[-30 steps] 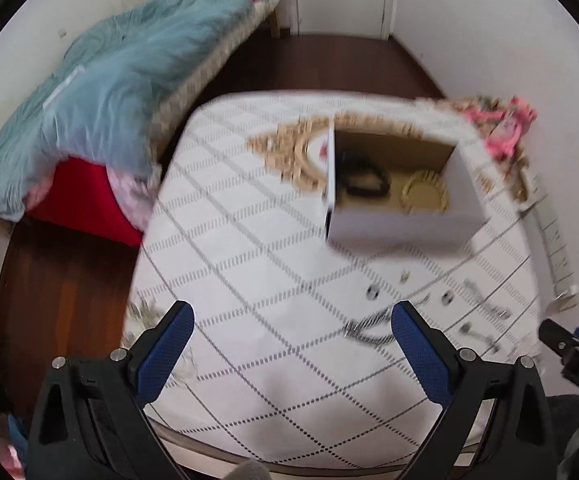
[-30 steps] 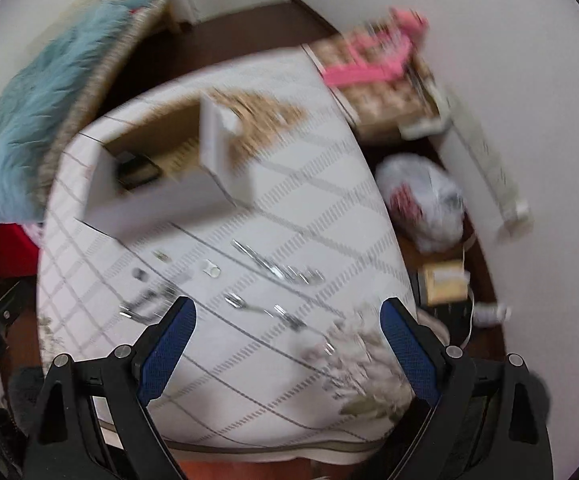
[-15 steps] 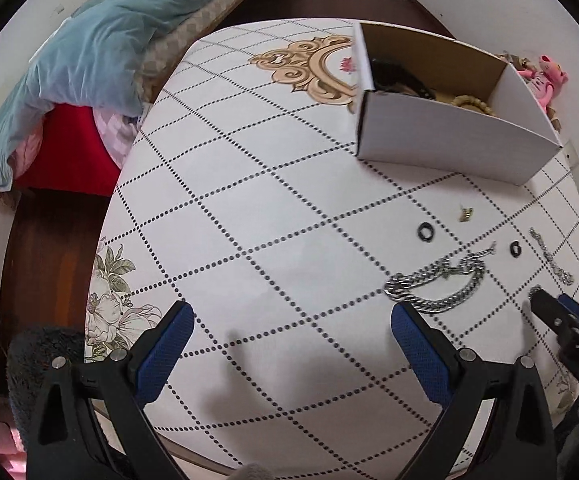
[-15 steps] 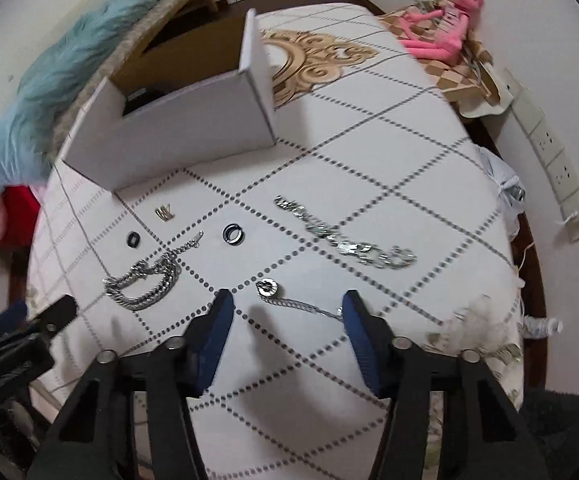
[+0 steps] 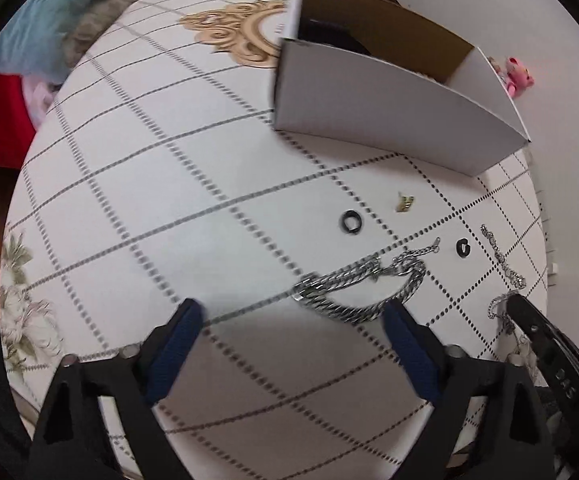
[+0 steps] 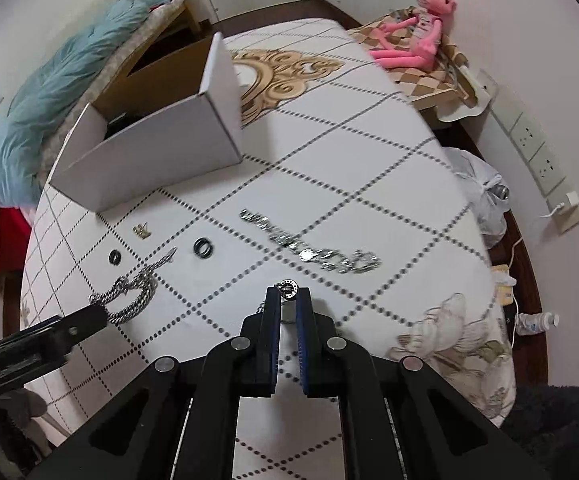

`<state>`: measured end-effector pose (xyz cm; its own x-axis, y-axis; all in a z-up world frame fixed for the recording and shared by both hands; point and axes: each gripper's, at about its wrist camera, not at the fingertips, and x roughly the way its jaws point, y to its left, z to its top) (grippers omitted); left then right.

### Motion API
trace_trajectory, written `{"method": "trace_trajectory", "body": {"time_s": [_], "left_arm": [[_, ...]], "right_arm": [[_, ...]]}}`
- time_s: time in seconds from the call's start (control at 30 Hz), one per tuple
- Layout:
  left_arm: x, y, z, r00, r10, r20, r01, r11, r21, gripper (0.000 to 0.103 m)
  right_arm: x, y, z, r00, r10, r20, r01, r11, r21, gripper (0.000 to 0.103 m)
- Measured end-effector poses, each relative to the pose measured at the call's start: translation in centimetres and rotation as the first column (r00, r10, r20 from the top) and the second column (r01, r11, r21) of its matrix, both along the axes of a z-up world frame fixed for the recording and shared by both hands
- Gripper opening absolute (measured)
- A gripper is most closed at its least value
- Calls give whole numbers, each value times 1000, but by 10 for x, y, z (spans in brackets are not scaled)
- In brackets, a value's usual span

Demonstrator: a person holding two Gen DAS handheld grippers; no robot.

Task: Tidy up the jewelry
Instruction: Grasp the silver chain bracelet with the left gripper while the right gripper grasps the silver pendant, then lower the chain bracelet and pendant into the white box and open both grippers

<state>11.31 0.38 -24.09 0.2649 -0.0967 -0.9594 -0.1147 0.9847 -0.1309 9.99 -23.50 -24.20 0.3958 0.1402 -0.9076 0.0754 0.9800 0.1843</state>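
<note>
My right gripper [image 6: 288, 300] is shut on a thin silver necklace with a ring pendant [image 6: 288, 289], low over the table. My left gripper [image 5: 293, 316] is open and empty, its right finger just beside a thick silver chain bracelet [image 5: 361, 284], also seen in the right wrist view [image 6: 129, 296]. Two black rings [image 5: 351, 222] [image 5: 463, 247], a small gold charm [image 5: 404, 203] and a sparkly silver bracelet [image 6: 309, 248] lie on the tablecloth. An open white cardboard box [image 5: 389, 112] stands behind them, with dark items inside.
The round table [image 5: 169, 184] has a white grid-pattern cloth. A bed with a blue duvet [image 6: 49, 92] is at the left. A pink plush toy [image 6: 413, 44] and wall sockets [image 6: 537, 152] are at the right.
Both grippers have dropped closer to the table. My right gripper has closed on the thin necklace. My left gripper has come up beside the thick chain bracelet.
</note>
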Motion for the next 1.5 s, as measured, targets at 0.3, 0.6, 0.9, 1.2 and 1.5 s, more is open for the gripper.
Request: {"method": "trace_trajectory", "body": {"time_s": [0.3,0.6,0.9,1.2,1.5], "left_arm": [[0,-30,6,986,-144,89,134,984,113,6],[-16,-5,31,986,-87,144,91,996,-22,6],[-11,7,94,964,-93,250,115,991,-75,5],[24,5,169,916,-142,376,189,978,-92,5],[87,-5,168,915,-207,345,244,968,-65,5]], "right_arm": [[-1,-11,4,1000,-30,0,30,1000,-5,8],[-7,-10,32,998,-23,53,20,998,55,8],[-2,-7,84,992,2,123,-21,987,159,8],[39,10,158,970,90,226,-140,965,220,8],[110,40,194,952,182,248,-221,965,142,7]]}}
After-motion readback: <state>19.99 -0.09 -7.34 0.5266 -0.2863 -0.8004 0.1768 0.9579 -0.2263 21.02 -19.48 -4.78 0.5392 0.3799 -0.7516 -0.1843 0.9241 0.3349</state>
